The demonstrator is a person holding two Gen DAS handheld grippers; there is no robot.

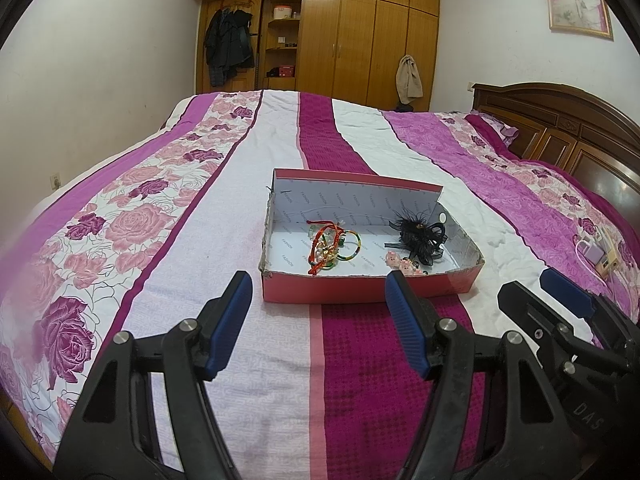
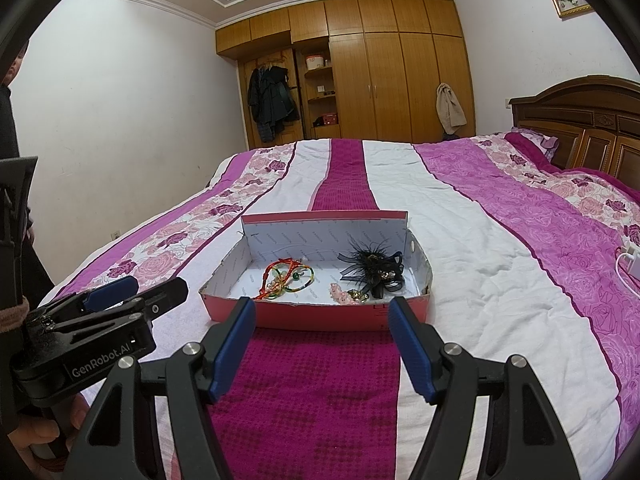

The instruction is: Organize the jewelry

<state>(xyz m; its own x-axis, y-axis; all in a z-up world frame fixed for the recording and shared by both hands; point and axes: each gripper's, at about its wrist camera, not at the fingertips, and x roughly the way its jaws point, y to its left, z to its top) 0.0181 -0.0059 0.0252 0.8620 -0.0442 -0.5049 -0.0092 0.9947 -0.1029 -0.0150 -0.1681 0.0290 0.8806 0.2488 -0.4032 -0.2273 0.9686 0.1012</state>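
Bracelets (image 1: 334, 249) and black hairpiece (image 1: 420, 236) already lie inside the red box (image 1: 360, 290), both grippers' fingers (image 1: 228, 320) spread, holding nothing.

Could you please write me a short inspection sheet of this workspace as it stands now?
Surface: bedspread, purple and white, floral stripes.
Job's things: open red box holding bracelets, black feather clip, pink charms.
Clutter: nothing seen beside the box.
Grippers: left gripper and right gripper open, empty, short of the box.
Cables: white charger with cord at the bed's right edge.
Surroundings: wardrobe, headboard, hanging coats.
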